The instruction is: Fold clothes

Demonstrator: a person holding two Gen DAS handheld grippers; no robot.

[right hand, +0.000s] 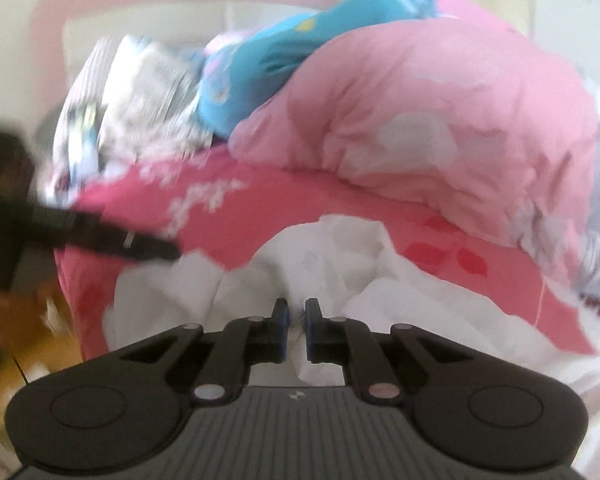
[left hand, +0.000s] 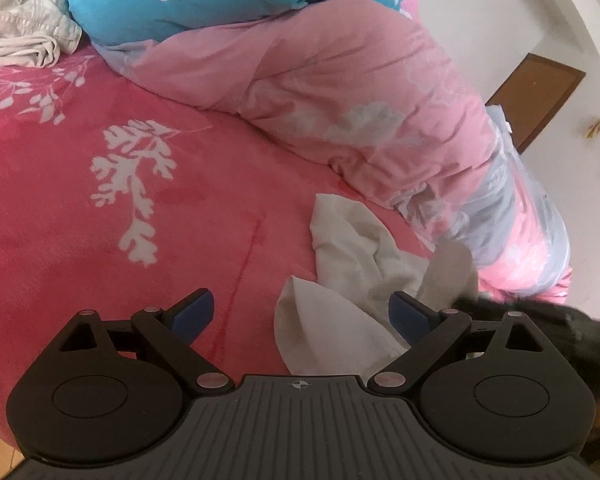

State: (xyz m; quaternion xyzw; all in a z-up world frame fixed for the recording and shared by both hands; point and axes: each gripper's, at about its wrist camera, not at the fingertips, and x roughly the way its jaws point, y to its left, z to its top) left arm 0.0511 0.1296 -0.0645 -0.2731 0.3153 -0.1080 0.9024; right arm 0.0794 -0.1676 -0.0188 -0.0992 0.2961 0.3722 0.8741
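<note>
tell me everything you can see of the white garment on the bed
The white garment is thin, soft-looking cloth, crumpled and unfolded, lying in loose ridges on the pink leaf-print bedcover near the bed's edge, just in front of the rolled pink quilt. The right gripper has its fingers nearly together with a fold of it between them. In the left wrist view a pointed flap lies between the open fingers of the left gripper, which do not pinch it.

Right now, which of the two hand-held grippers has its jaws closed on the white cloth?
The right hand-held gripper: its jaws pinch the white cloth. The left hand-held gripper stands wide open.
</note>
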